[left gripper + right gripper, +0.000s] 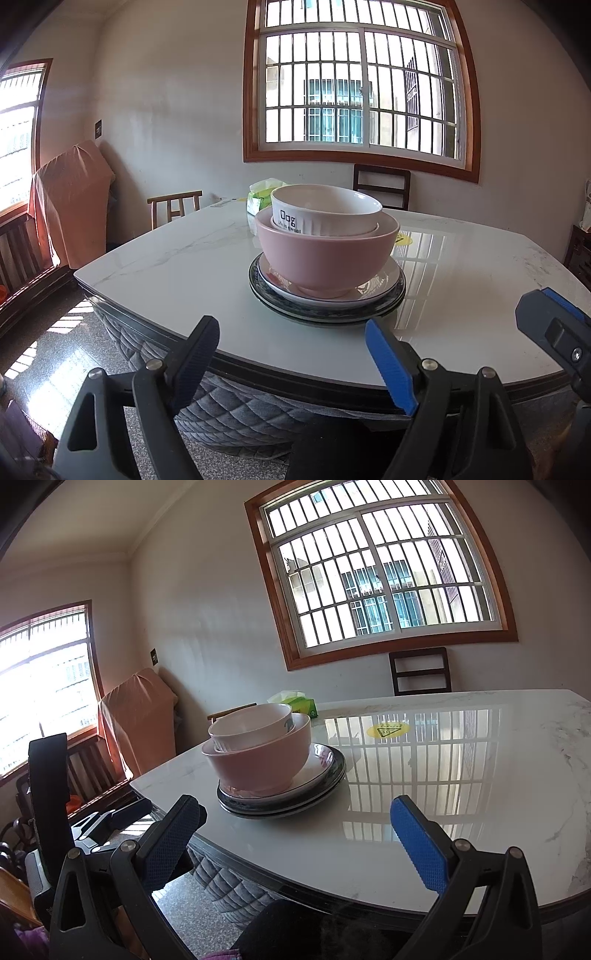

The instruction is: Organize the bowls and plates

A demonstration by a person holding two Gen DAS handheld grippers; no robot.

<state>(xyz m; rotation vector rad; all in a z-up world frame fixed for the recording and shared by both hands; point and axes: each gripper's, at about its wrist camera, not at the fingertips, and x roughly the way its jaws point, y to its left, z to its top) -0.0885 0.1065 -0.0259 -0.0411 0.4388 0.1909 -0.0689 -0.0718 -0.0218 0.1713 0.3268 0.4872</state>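
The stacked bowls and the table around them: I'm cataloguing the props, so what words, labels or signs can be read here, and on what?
"Dog": large black letters on the white bowl nested in the pink bowl.
"Life is sweet", as far as it can be made out: small print under it on the same bowl.
Yellow round sticker on the table: a warning triangle; its text is too small to read.
Green tissue pack: print too small to read.

We see a white ceramic bowl (327, 210) nested upright in a pink bowl (325, 254), atop a white dark-rimmed plate (373, 291) stacked on dark plates (325, 314), mid-table.
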